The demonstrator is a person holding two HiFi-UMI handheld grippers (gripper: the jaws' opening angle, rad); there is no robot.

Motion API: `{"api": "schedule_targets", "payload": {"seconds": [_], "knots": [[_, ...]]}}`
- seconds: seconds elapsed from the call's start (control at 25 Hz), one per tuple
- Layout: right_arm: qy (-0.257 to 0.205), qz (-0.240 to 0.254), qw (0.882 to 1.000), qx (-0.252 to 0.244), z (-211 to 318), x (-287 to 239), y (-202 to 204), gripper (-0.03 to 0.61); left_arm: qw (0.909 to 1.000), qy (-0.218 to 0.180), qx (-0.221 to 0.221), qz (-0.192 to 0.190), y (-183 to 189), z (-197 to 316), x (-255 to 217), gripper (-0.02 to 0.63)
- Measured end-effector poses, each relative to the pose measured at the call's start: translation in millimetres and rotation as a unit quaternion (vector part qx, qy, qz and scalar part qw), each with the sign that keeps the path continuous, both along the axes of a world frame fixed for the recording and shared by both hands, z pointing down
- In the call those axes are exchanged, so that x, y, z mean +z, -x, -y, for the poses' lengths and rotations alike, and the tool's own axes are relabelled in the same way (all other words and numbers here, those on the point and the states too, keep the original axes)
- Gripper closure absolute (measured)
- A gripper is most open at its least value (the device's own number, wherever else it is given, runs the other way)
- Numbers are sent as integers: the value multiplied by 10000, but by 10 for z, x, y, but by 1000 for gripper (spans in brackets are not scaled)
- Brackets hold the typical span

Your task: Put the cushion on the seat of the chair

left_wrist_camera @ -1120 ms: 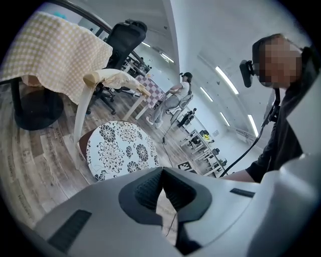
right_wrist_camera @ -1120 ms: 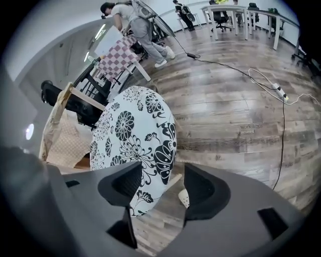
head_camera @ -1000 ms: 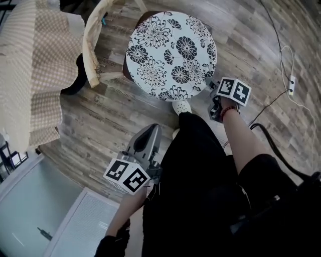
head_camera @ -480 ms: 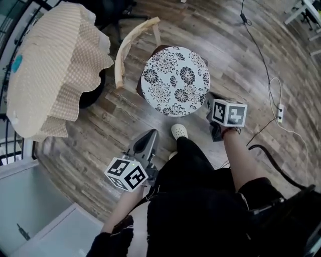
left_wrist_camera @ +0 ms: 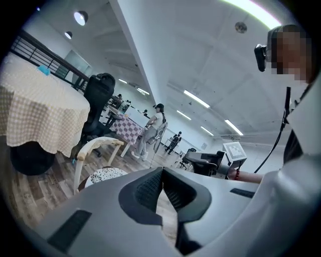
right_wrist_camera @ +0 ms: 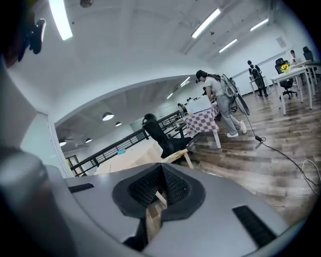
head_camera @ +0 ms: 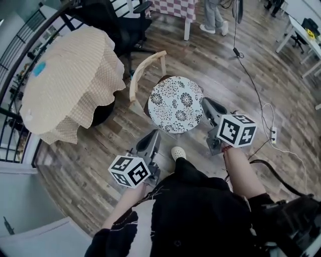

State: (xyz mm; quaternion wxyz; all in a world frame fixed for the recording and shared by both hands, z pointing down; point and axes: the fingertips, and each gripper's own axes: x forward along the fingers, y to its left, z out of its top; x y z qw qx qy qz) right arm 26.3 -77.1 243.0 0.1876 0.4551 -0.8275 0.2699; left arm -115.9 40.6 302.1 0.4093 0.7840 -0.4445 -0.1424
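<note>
The round cushion [head_camera: 176, 104], white with black flowers, lies flat on the seat of the wooden chair [head_camera: 144, 76], whose curved backrest is on its left. It also shows low in the left gripper view as the cushion [left_wrist_camera: 104, 175] beneath the backrest [left_wrist_camera: 93, 146]. My left gripper [head_camera: 152, 135] hovers near the cushion's front left, shut and empty. My right gripper [head_camera: 207, 104] hangs just right of the cushion, also shut with nothing in it. Both sets of pads meet in the gripper views, at the left gripper [left_wrist_camera: 162, 172] and the right gripper [right_wrist_camera: 162, 168].
A round table with a beige checked cloth [head_camera: 70, 80] stands left of the chair, a black office chair [head_camera: 120, 20] behind it. A cable and power strip [head_camera: 273, 134] lie on the wood floor at right. A person [head_camera: 213, 15] stands by a checked table farther back.
Both grippers have risen away from the cushion, the right one leaving its edge. The head view has pulled up and back. The cushion stays on the seat.
</note>
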Motion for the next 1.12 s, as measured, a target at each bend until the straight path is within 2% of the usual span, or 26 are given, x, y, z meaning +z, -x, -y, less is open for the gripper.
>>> {"api": "schedule_targets", "payload": {"seconds": [0.16, 0.44, 0.92, 1.12], "knots": [[-272, -292, 9992, -86, -302, -296, -52, 563, 9997, -255, -68, 4, 28, -191, -245, 600], [-244, -745, 9966, -268, -743, -322, -183, 563, 9986, -474, -212, 14, 100, -448, -484, 600], [-436, -974, 9931, -495, -922, -458, -123, 563, 9984, -432, -366, -72, 155, -680, -492, 598], [-400, -908, 9941, -436, -981, -494, -147, 563, 9983, -440, -377, -29, 182, -740, -514, 600]]}}
